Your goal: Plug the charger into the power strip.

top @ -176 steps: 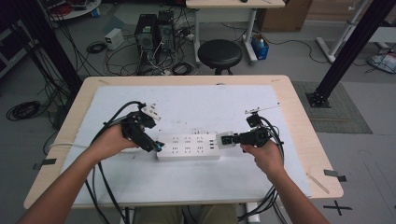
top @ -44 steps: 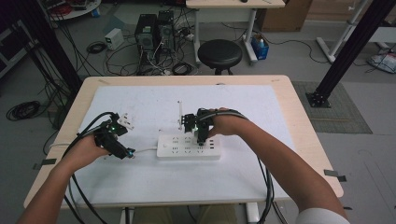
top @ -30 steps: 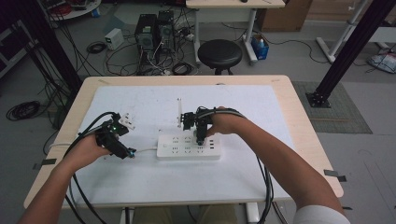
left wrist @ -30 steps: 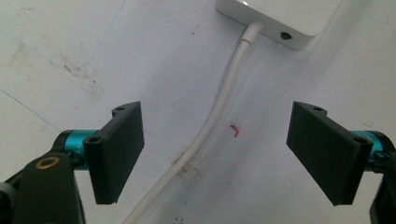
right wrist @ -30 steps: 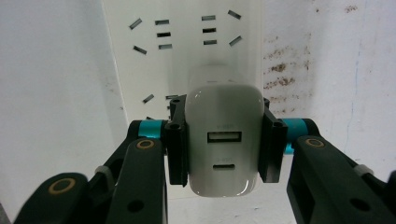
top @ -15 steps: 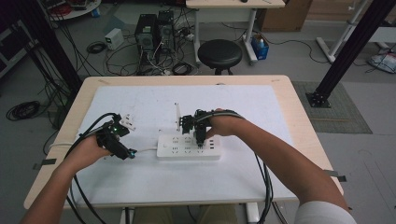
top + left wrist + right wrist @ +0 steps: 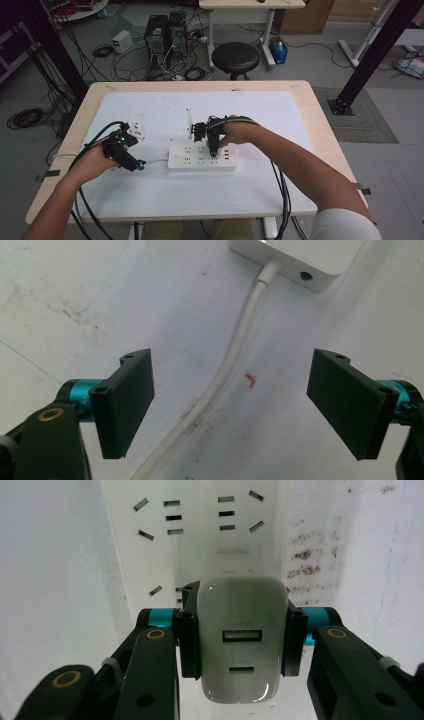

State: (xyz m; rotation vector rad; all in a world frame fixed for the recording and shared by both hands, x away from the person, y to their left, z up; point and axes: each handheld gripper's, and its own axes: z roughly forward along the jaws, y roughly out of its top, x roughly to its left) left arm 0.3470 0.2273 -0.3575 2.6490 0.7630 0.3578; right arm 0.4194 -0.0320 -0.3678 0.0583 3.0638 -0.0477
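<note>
A white power strip (image 7: 190, 161) lies across the middle of the white mat. My right gripper (image 7: 213, 149) points down onto it and is shut on a white USB charger (image 7: 242, 605). The charger's far end meets the strip's socket face (image 7: 195, 535); whether its prongs are in I cannot tell. My left gripper (image 7: 134, 162) hovers left of the strip, open. In the left gripper view the strip's white cable (image 7: 247, 330) runs on the mat between the two spread fingers (image 7: 127, 400), untouched, up to the strip's end (image 7: 300, 260).
A white mat (image 7: 150, 110) covers most of the wooden table (image 7: 320, 125). Black gripper cables hang off the front edge on both sides. Beyond the far edge stand a black stool (image 7: 235, 57) and computer towers (image 7: 165, 32); a black frame post (image 7: 370, 55) rises at the right.
Nothing has visibly moved in the last second. Since the oldest frame, the right hand went from the strip's right end to over its middle, and the left hand drew back to the left.
</note>
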